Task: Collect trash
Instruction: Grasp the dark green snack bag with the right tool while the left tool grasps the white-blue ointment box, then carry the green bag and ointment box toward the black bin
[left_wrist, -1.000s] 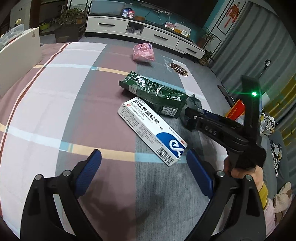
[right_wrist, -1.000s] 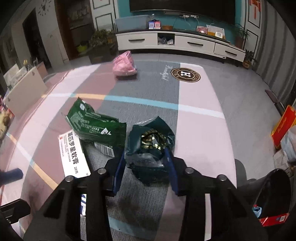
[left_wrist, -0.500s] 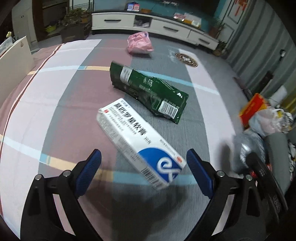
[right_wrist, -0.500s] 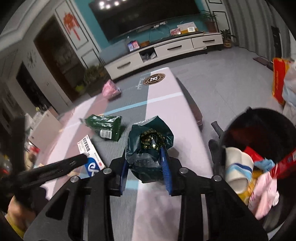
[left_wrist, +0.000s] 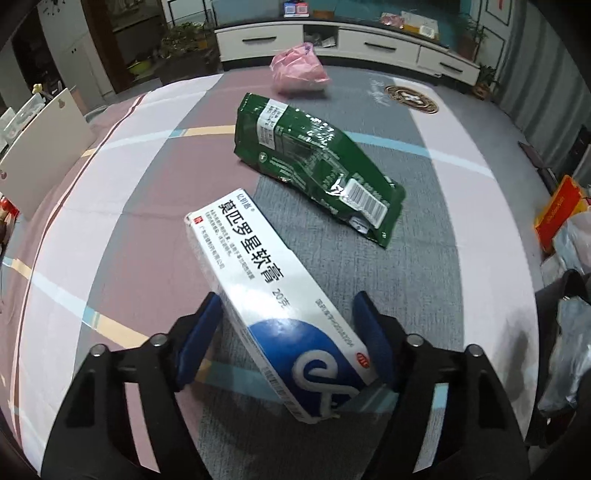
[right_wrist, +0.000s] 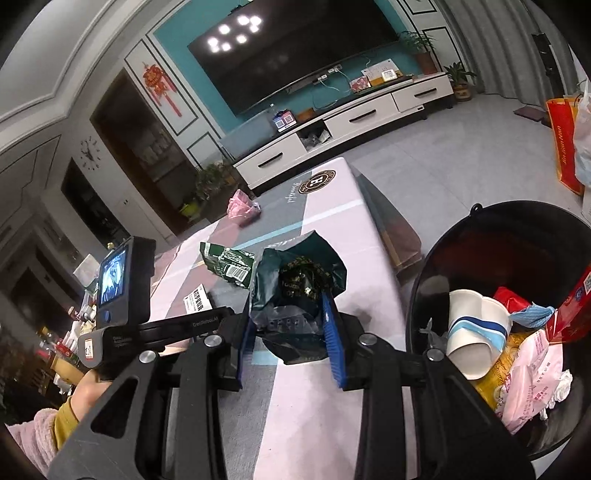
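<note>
My left gripper (left_wrist: 286, 341) is shut on a white and blue medicine box (left_wrist: 273, 295), tilted with its near end between the blue pads. A green snack packet (left_wrist: 317, 166) lies on the striped table (left_wrist: 110, 192) beyond it, with a pink bag (left_wrist: 299, 72) at the far end. My right gripper (right_wrist: 291, 339) is shut on a crumpled dark green wrapper (right_wrist: 299, 284), held above the table edge, left of the black trash bin (right_wrist: 432, 273). The bin holds a paper cup (right_wrist: 472, 332) and several wrappers. The left gripper's body (right_wrist: 125, 317) shows in the right wrist view.
A white board (left_wrist: 40, 147) stands at the table's left edge. A TV cabinet (left_wrist: 369, 40) runs along the far wall. A red bag (left_wrist: 557, 210) and plastic bags sit on the floor at right. The bin stands beside the table's right edge.
My left gripper moved forward and closed on the medicine box, tilting it. My right gripper lifted the dark green wrapper and swung it right toward the bin.
</note>
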